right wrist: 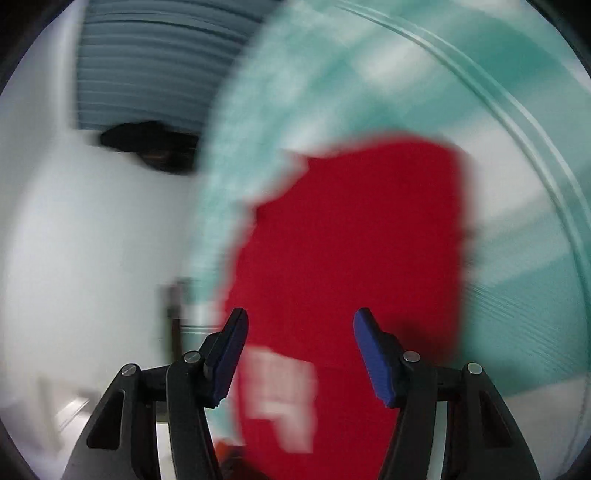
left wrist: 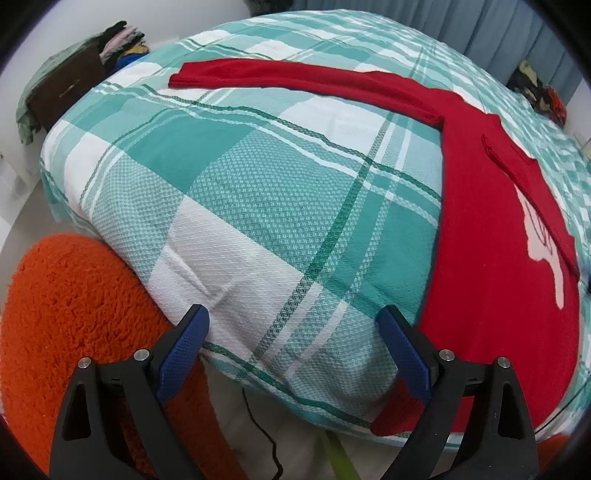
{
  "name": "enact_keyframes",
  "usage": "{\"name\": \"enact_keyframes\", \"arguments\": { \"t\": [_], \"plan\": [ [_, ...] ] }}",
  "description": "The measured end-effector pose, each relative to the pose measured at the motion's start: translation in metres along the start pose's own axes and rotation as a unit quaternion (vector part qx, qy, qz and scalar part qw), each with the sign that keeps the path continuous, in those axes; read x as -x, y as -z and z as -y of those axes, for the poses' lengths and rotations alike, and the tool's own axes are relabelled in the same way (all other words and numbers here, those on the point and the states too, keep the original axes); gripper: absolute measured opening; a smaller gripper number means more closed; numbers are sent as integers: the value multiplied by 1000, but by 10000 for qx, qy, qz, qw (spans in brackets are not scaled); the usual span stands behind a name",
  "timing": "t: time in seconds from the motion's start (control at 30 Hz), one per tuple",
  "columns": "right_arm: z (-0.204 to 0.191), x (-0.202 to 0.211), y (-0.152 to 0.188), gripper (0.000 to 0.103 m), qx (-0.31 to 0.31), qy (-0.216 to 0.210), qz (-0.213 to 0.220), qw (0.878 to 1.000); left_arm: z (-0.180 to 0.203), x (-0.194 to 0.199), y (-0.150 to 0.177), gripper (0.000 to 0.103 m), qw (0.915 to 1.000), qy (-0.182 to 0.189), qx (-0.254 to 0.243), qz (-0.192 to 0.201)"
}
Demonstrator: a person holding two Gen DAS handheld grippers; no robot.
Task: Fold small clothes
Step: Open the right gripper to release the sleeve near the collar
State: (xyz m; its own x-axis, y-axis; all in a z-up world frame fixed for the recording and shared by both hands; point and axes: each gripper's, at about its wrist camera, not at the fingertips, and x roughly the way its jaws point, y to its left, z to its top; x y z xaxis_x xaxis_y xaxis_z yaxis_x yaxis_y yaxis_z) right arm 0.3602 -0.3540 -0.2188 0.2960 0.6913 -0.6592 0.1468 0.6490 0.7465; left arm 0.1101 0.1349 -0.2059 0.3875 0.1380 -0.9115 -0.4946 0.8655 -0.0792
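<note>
A red long-sleeved top (left wrist: 495, 236) with a white print lies flat on the teal and white checked bed cover (left wrist: 236, 192). One sleeve (left wrist: 295, 79) stretches out to the left across the cover. My left gripper (left wrist: 291, 317) hangs open above the bed's near edge, just left of the top's hem, with nothing between its fingers. In the blurred right wrist view the red top (right wrist: 347, 251) fills the middle. My right gripper (right wrist: 301, 319) is open above it, its blue pads apart and holding nothing.
An orange fluffy rug (left wrist: 74, 317) lies on the floor beside the bed. A brown box (left wrist: 70, 88) and piled clothes (left wrist: 122, 40) stand at the far left. More clothes (left wrist: 543, 92) sit at the far right near a grey curtain (left wrist: 498, 33). A black cable (left wrist: 262, 428) runs below.
</note>
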Motion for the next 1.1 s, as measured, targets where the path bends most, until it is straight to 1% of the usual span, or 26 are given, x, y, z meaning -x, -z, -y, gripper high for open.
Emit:
{"name": "enact_keyframes", "arguments": {
  "t": [0.03,0.07,0.1,0.17,0.2,0.23,0.3,0.33,0.4,0.43,0.47,0.5,0.53,0.57,0.6,0.63,0.67,0.7,0.73,0.77,0.8,0.87,0.9,0.97,1.03,1.1],
  "plan": [
    [14,-11,5,10,126,699,-96,9974,0,1,0,94,10000,5,-3,8],
    [18,-13,8,0,254,1037,-8,9943,0,1,1,94,10000,12,-8,12],
    [18,-7,10,1,355,1176,209,9922,-1,2,2,94,10000,13,-14,19],
    [2,11,18,11,622,1283,610,9879,-2,2,2,94,10000,13,-40,43],
    [-12,21,24,25,931,1393,760,9829,-1,2,2,94,10000,23,-61,51],
    [-29,28,34,34,1347,1378,827,9778,2,2,2,94,9999,88,-118,56],
    [-50,32,52,35,1874,1239,729,9717,6,1,2,94,9994,265,-239,31],
    [-56,29,62,35,2069,1132,556,9702,10,2,2,94,9991,307,-300,34],
    [-51,15,79,35,2228,1194,252,9672,14,4,4,94,9987,281,-424,89],
    [-39,1,86,32,2251,1590,95,9612,15,7,5,94,9984,259,-486,129],
    [-26,-3,96,24,2253,1860,-12,9564,15,8,6,94,9982,261,-514,148],
    [-11,-2,103,15,2267,1842,32,9564,13,9,6,94,9982,271,-510,145],
    [-6,5,107,11,2267,1794,194,9571,11,9,6,94,9983,282,-488,126],
    [-5,13,111,12,2231,1897,309,9557,7,9,6,94,9986,306,-432,83],
    [-6,20,115,18,2212,2242,427,9481,5,7,6,94,9987,352,-376,33],
    [-13,32,122,19,2292,2450,617,9400,3,5,5,94,9986,404,-335,-16],
    [-22,40,129,19,2398,2400,734,9378,3,2,4,94,9984,479,-302,-76],
    [-33,46,138,25,2531,2268,820,9369,3,2,5,94,9982,518,-301,-94],
    [-46,52,150,40,2712,2108,878,9350,6,1,4,94,9978,558,-332,-107],
    [-55,53,162,49,2868,2015,901,9322,9,2,5,94,9976,573,-377,-101],
    [-64,47,172,62,3038,1945,906,9283,14,3,4,94,9973,568,-464,-76],
    [-60,35,196,64,3281,1971,801,9204,19,7,4,94,9968,558,-574,-38],
    [-51,21,203,64,3249,2126,635,9194,19,9,2,94,9965,590,-595,-51],
    [-29,5,213,64,2965,2392,379,9238,9,17,-5,94,9959,775,-451,-84],
    [-25,11,223,64,2903,2313,725,9258,-8,26,-16,94,9953,957,-149,7],
    [-26,10,226,64,2875,2357,690,9258,-34,31,-40,94,9928,1164,259,151]
  ]
}}
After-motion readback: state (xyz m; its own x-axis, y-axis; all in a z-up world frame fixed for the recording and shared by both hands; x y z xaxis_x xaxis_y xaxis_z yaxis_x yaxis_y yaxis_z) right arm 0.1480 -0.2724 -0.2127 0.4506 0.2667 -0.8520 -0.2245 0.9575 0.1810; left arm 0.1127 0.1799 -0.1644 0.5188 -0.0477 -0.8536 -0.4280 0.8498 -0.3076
